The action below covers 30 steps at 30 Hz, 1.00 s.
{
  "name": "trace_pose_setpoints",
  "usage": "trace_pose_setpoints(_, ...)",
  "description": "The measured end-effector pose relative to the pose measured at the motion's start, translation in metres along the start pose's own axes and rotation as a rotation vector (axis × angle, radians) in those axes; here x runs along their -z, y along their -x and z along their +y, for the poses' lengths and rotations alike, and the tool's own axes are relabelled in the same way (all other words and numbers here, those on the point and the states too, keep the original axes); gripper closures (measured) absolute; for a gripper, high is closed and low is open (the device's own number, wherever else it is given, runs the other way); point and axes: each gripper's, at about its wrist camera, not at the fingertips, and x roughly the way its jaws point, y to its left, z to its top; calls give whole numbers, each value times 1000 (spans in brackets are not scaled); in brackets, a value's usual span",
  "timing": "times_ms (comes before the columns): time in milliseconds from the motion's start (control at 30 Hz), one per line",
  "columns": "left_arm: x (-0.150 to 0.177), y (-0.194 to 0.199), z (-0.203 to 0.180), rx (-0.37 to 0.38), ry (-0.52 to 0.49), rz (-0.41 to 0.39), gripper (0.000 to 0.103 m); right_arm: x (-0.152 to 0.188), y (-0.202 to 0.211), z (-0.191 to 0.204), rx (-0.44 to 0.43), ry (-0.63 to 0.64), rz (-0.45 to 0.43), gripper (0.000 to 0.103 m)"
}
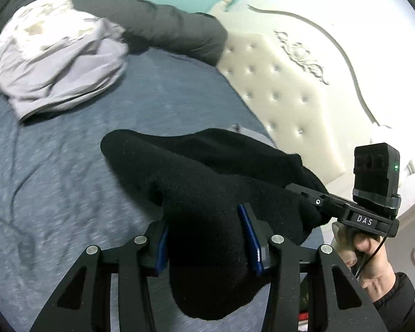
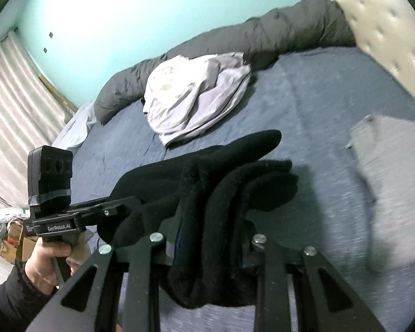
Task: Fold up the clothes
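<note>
Both grippers are up off the bed with one black fleece garment strung between them. The left gripper has its blue pads clamped on a thick bunch of the cloth, with a loose tail hanging below the jaws toward six o'clock. The right gripper is pinched on several stacked layers, their folded edges fanning out ahead of it. So the garment hangs in the air above the blue bedsheet, not lying on it.

What could go wrong, as I judge it, comes from the grips being bunched rather than on a clean edge. If the two hands pull apart, the fleece may slide out of one set of pads, or a buried layer may slip free and drop, leaving the fold crooked. The dangling tail under the left jaws could also catch on the sheet when the piece comes down and drag a crease into it.

In the left wrist view the garment's long axis runs from about ten o'clock, where a rounded end pokes out, to about four o'clock, where the other gripper holds it. In the right wrist view a tapering end points toward two o'clock.

A crumpled lilac garment waits farther up the bed, near a dark grey duvet — well apart from the work.
</note>
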Motion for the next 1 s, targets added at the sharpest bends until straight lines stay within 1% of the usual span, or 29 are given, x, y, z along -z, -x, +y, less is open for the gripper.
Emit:
trace_pose_setpoints(133,-22,-20,-40,9,-49,-3,54,-17,30,-26,20,-5,-45,76)
trace_pose_setpoints(333,-64,-58,-101,23,-124,-23,54,-53,72,-70,58,14,-117,76)
trace_pose_setpoints(467,-88,-94,-138,45,-160,-38,54,-75,99,-104,89,35,-161,76)
trace_pose_setpoints(633,-109,-138,-178,64,-193,-70,54,-95,126,-146,143,66,-216,76)
trace_pose_setpoints(767,-110,-179,-201,71,-219,-94,54,-99,138,-181,171,88,-265,76)
trace_pose_setpoints(833,-105,-200,-203,69,-216,-96,54,-94,136,-202,183,79,-272,76)
trace_pose_setpoints(933,-84,-244,-201,58,-211,-47,54,-74,121,-242,201,21,-245,76)
trace_pose_setpoints(1000,-65,-274,-190,63,-164,18,54,-54,105,-269,217,-28,-193,76)
